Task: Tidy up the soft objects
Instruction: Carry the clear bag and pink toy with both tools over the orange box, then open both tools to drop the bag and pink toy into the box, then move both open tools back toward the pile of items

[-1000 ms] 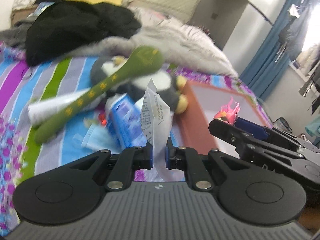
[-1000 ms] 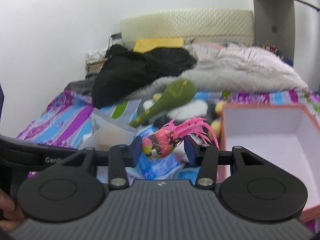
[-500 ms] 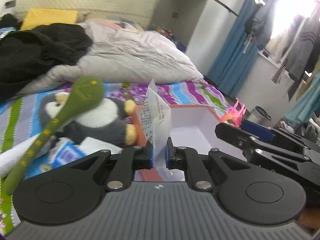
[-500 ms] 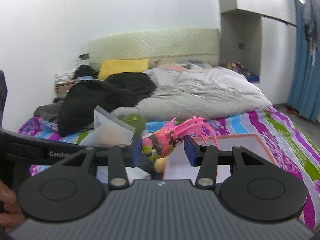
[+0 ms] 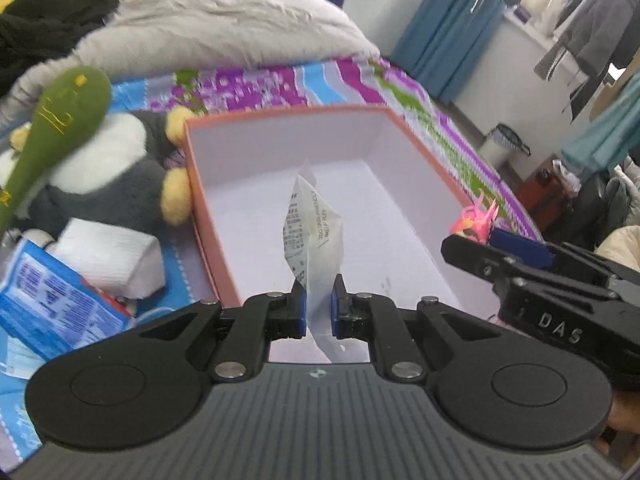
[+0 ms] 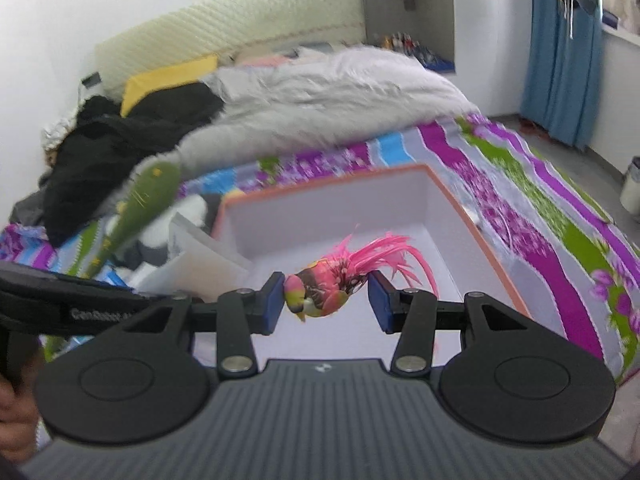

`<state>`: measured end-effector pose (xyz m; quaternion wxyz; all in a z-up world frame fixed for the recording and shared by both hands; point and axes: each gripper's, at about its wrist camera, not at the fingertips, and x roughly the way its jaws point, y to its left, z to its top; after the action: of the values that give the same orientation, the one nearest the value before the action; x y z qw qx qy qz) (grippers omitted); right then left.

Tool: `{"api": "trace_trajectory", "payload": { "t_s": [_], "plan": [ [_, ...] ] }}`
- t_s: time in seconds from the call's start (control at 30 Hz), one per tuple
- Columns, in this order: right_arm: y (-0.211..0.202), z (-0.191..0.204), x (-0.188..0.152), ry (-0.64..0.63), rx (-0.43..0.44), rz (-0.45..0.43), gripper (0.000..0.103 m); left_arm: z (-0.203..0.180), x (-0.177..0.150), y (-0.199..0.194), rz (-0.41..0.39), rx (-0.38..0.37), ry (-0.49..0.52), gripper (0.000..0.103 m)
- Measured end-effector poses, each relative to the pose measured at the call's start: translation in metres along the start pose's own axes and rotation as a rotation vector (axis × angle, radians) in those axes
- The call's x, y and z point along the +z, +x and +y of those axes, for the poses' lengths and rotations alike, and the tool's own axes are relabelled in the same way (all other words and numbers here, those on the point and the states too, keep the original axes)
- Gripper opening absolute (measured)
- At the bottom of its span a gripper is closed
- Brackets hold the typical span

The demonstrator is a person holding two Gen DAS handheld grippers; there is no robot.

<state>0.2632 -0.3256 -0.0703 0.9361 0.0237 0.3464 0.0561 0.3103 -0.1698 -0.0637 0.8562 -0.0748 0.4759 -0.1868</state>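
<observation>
My left gripper [image 5: 319, 307] is shut on a thin white printed plastic packet [image 5: 316, 236] and holds it above the white floor of an orange-rimmed open box [image 5: 288, 114]. My right gripper [image 6: 322, 298] is shut on a small pink feathered toy bird [image 6: 332, 284] and holds it over the same box [image 6: 472, 232]. The right gripper also shows at the right of the left wrist view [image 5: 520, 272], with the bird's feathers [image 5: 478, 216] at its tip. The packet shows in the right wrist view [image 6: 192, 256].
Left of the box lie a grey and white plush penguin [image 5: 104, 176], a green plush stick [image 5: 52, 120], a white tissue pack [image 5: 108, 256] and a blue packet [image 5: 52, 300]. A grey duvet [image 6: 312, 100] and black clothes [image 6: 104, 148] fill the bed's far end.
Both grippers have moved right and forward from over the toy pile to over the open box, each keeping its object. The views now tilt down into the box.
</observation>
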Motion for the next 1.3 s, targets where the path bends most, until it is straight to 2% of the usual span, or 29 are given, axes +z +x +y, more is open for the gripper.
{"api": "trace_trajectory", "payload": {
  "t_s": [0.2, 0.33, 0.4, 0.47, 0.5, 0.53, 0.67, 0.97, 1.3],
  "plan": [
    [0.023, -0.021, -0.016, 0.044, -0.026, 0.079, 0.049, -0.003, -0.003, 0.024, 0.069, -0.002, -0.007, 0.013],
    [0.033, -0.029, -0.026, 0.06, -0.033, 0.119, 0.05, -0.004, -0.004, 0.034, 0.083, 0.005, -0.001, 0.013],
    [0.035, -0.032, -0.03, 0.068, -0.033, 0.13, 0.051, -0.005, -0.004, 0.034, 0.083, -0.011, -0.005, 0.021],
    [0.036, -0.033, -0.031, 0.075, -0.026, 0.137, 0.056, -0.004, -0.006, 0.033, 0.071, -0.018, -0.016, 0.048],
    [0.035, -0.034, -0.032, 0.077, -0.025, 0.134, 0.06, -0.004, -0.006, 0.031, 0.055, -0.014, -0.015, 0.052],
    [0.034, -0.034, -0.032, 0.077, -0.028, 0.13, 0.062, -0.005, -0.007, 0.027, 0.045, -0.009, -0.009, 0.053],
    [0.026, -0.032, -0.029, 0.078, -0.036, 0.099, 0.063, -0.009, -0.008, 0.013, 0.002, 0.016, 0.036, 0.053],
    [-0.018, -0.016, -0.022, 0.061, -0.008, -0.044, 0.063, -0.013, -0.018, -0.045, -0.146, 0.032, 0.093, 0.053],
    [-0.06, 0.016, -0.016, 0.011, 0.064, -0.165, 0.063, -0.002, -0.043, -0.098, -0.246, 0.057, 0.07, 0.053]
  ]
}}
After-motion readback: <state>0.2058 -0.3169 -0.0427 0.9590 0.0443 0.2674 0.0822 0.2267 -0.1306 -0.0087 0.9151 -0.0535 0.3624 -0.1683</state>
